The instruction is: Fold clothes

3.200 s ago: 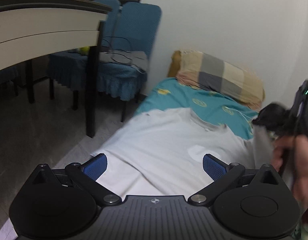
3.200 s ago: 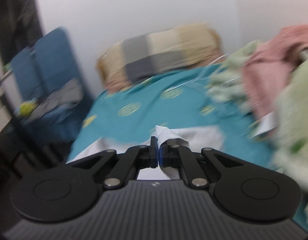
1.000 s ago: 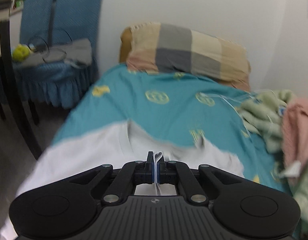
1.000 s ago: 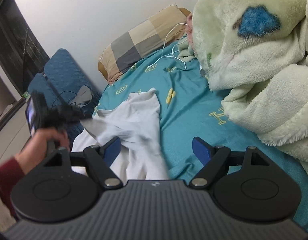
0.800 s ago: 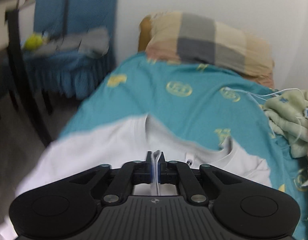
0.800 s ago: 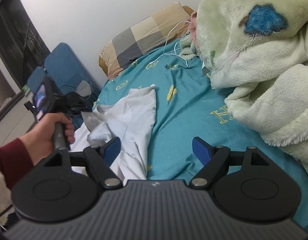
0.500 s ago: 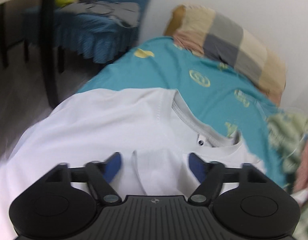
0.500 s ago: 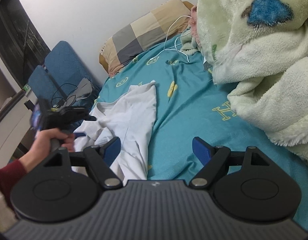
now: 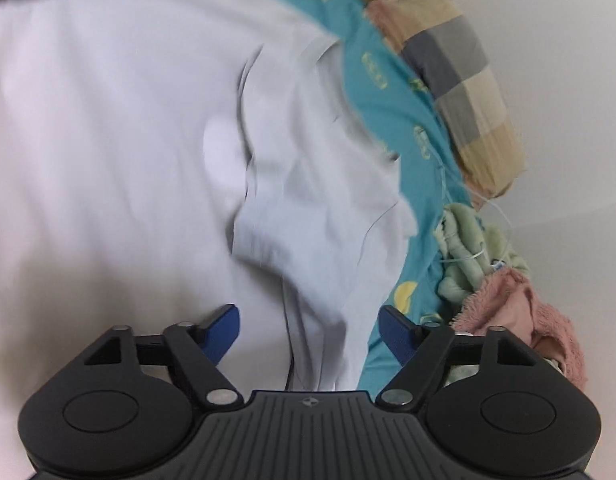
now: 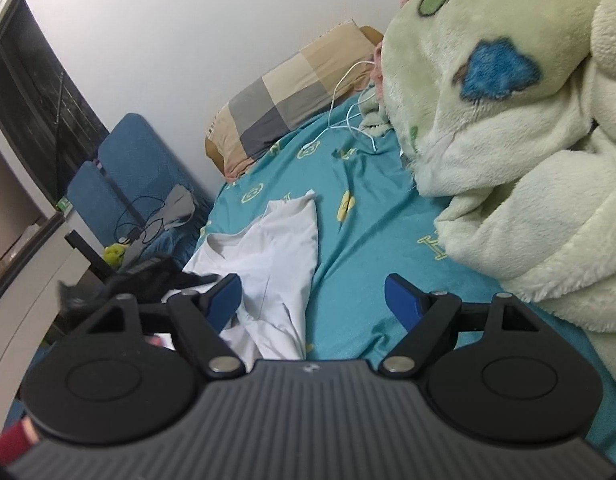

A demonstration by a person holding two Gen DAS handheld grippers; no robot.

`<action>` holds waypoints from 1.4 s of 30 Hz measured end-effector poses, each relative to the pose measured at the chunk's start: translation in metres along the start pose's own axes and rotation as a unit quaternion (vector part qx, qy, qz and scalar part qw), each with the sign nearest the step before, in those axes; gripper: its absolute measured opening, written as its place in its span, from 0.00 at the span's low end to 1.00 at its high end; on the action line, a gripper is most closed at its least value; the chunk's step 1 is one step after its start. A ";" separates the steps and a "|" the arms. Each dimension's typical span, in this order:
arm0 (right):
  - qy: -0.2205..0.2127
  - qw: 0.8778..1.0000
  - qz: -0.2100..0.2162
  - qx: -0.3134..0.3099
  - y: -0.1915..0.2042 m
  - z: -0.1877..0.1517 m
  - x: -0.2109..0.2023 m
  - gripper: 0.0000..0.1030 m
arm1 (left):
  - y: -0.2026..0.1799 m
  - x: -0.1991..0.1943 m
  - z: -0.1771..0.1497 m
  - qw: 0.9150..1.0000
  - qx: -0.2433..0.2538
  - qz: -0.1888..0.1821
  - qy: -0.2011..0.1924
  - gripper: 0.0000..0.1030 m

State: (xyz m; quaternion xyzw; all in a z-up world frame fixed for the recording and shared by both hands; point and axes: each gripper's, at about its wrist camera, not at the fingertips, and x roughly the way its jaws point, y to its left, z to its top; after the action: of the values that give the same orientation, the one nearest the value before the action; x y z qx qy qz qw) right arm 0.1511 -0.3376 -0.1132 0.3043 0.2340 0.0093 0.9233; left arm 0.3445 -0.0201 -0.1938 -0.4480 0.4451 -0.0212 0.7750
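Note:
A white T-shirt [image 9: 155,128] lies on the teal bedsheet [image 9: 388,92], one side folded over onto its body. My left gripper [image 9: 308,322] hangs open just above the shirt, with the folded flap's edge between its blue pads [image 9: 221,326]. In the right wrist view the same T-shirt [image 10: 275,236] lies left of centre, its folded strip pointing toward the pillow. My right gripper [image 10: 314,296] stands open over the bare bedsheet [image 10: 360,264] beside the shirt, holding nothing. The left gripper's dark body [image 10: 147,276] shows blurred at the shirt's left side.
A checked pillow [image 10: 291,96] lies at the head of the bed. A thick green fleece blanket [image 10: 516,128] and a pink one [image 9: 520,312] are piled along the right. A white cable [image 10: 348,116] trails on the sheet. Blue chairs [image 10: 127,168] and a desk [image 10: 31,268] stand left of the bed.
My left gripper has let go of the shirt fold, opened, and tilted down close over the shirt. The right gripper stayed open and nearly still.

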 end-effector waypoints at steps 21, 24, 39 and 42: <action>0.019 1.000 -0.012 0.017 -0.015 0.002 0.020 0.79 | -0.014 0.015 0.059 0.957 0.234 0.151 -0.086 0.03; 0.026 0.999 -0.012 0.017 -0.015 0.001 0.024 0.79 | -0.017 0.006 0.056 0.953 0.254 0.142 -0.081 0.09; 0.060 0.995 0.016 -0.081 0.020 -0.004 -0.009 0.78 | -0.018 -0.180 -0.125 0.939 0.339 0.056 -0.013 0.56; 0.065 0.992 0.007 -0.107 0.032 -0.005 -0.039 0.78 | -0.013 -0.212 -0.177 0.929 0.369 0.034 0.005 0.56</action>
State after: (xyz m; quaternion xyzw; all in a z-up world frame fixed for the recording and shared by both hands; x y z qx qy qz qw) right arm 0.1184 -0.3154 -0.0818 0.2041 0.2890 0.0600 0.9334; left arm 0.0962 -0.0558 -0.0786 -0.1147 0.4249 -0.1602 0.8835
